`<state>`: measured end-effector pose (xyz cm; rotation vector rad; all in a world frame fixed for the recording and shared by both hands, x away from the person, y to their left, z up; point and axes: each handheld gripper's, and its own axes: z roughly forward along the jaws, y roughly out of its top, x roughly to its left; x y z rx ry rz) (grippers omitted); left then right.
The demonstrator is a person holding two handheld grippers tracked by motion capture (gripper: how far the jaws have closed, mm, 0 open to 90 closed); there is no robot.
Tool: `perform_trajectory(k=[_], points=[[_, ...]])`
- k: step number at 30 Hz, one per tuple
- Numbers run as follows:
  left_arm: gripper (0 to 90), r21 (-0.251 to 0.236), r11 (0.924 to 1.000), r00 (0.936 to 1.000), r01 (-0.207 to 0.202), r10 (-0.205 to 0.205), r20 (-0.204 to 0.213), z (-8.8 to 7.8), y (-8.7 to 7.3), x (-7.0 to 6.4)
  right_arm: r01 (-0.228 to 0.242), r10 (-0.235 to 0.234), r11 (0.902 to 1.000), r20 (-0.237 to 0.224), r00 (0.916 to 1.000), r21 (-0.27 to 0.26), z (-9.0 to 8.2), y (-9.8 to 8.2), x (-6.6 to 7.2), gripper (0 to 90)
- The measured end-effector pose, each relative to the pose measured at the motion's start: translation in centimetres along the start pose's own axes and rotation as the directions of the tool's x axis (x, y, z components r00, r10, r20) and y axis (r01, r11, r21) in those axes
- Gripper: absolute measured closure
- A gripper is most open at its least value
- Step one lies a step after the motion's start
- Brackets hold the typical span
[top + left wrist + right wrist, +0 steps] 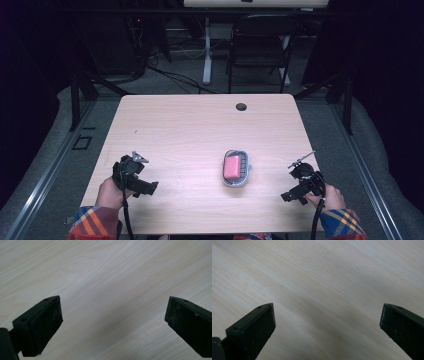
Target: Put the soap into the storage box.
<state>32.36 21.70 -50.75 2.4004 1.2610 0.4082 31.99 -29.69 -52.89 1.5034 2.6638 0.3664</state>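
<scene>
A soap bar (231, 167) lies in a dish (244, 170) on the surface (200, 130), near its front edge and right of centre. The left tool (148, 187) sits well left of the dish, the right tool (289, 196) well right. A chair (258, 45) stands behind the surface.

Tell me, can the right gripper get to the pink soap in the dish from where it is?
Probably yes: bare table lies between the right gripper and the pink soap in its dish, and its jaws stand open.

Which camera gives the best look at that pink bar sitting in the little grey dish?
The high view: the pink soap bar lies in the grey slatted dish mid-table, seen whole from above. The left and right gripper views look down at bare wooden tabletop between open jaws.
</scene>
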Motion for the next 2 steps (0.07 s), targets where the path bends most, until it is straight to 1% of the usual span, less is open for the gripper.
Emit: perform_trajectory(k=[1,2], points=[[1.2,-0.001,1.0000,1.0000,0.000,0.000,0.002,0.01,0.00,0.00,-0.003,0.003,1.0000,-0.001,1.0000,-0.004,0.14,0.00,0.12,0.0],[1.1,0.000,1.0000,1.0000,-0.001,0.001,0.001,0.01,0.00,0.01,0.012,-0.012,0.9999,0.011,0.9999,0.008,0.20,0.04,0.09,0.0]])
